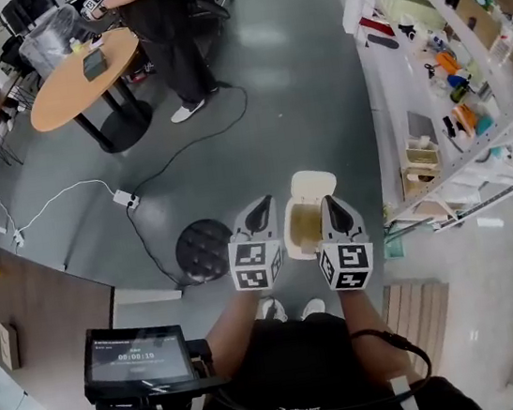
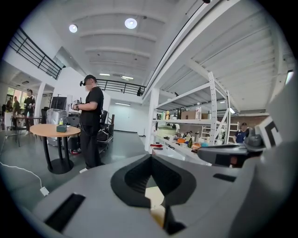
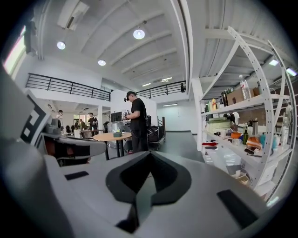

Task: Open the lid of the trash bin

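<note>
Presently: left gripper [image 1: 259, 215] jaws closed, empty | right gripper [image 1: 336, 215] likewise | trash bin [image 1: 305, 226] lid [image 1: 313, 184] up, sides partly hidden.

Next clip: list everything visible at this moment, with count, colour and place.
trash bin: one, cream, on the floor just ahead of the person, its lid raised
round table: one, tan top on a black pedestal, upper left
standing person: one, black clothes, beside the table
shelving rack: one, white, along the right, loaded with small items
power strip: one, white, on the grey floor left of centre, cables attached
round stool-like thing: one, black, on the floor left of the bin
slatted board: one, pale wood, floor at lower right
desk: one, brown, lower left
screen: one, black, lower left
left tongs: grey, jaws together, empty, left of the bin
right tongs: grey, jaws together, empty, at the bin's right edge
</note>
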Demonstrator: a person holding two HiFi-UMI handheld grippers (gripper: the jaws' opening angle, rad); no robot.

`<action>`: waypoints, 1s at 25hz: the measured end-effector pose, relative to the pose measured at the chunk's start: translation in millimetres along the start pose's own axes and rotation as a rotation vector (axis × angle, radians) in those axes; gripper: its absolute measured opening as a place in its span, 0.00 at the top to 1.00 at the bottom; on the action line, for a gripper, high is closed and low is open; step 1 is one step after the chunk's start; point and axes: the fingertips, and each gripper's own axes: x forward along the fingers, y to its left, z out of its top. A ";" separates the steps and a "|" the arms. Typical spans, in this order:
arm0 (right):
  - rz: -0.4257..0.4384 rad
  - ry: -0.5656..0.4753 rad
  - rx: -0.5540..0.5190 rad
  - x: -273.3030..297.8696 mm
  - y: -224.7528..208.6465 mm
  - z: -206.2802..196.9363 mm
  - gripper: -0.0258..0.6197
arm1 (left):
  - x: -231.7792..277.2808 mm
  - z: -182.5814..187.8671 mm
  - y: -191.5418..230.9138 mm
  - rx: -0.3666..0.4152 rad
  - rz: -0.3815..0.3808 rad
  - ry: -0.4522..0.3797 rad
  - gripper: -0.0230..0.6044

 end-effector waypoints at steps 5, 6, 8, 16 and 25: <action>-0.002 -0.008 -0.006 -3.1 6.4 -1.6 0.96 | -3.9 -4.5 1.4 0.007 -0.008 0.008 0.97; -0.002 -0.010 -0.008 -4.3 7.5 -1.7 0.96 | -5.1 -5.2 1.7 0.008 -0.009 0.008 0.97; -0.006 -0.015 -0.013 -7.8 8.0 -1.1 0.96 | -7.8 -5.7 0.8 0.011 -0.013 0.006 0.97; -0.042 -0.018 -0.019 -24.3 8.8 -5.3 0.96 | -14.3 -14.0 -10.6 0.015 -0.056 0.006 0.97; -0.045 -0.038 -0.015 -48.0 -0.6 -3.2 0.96 | -31.1 -16.2 -31.1 0.039 -0.059 0.004 0.97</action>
